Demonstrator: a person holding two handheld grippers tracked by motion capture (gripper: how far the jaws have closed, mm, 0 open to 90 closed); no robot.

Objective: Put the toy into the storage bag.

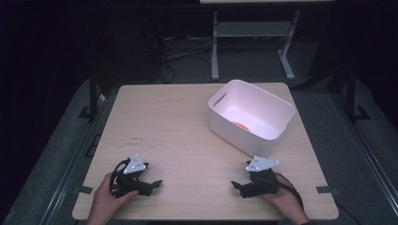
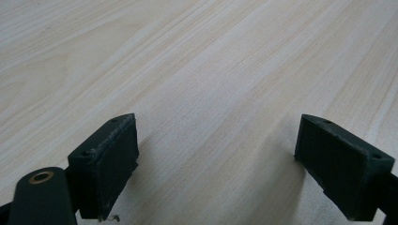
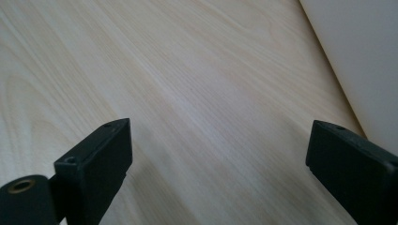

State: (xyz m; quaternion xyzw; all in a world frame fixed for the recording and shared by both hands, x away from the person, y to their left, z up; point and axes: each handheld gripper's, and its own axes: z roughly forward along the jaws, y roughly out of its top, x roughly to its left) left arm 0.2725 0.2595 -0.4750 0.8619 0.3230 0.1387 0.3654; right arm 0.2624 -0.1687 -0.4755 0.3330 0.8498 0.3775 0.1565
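left gripper: parked on the near edge of the table, jaws spread wide, nothing in them, bare wood between the pads.
right gripper: same deal, jaws wide apart and empty, sitting on the wood.
white bin: just ahead of the right gripper and a bit to its right, its wall close by in the right gripper view.
orange thing: down on the bin floor, can't tell what it is.
step: looks like a resting pose, no grab underway.
next move: probably the right gripper lifts over the rim and drops straight in.
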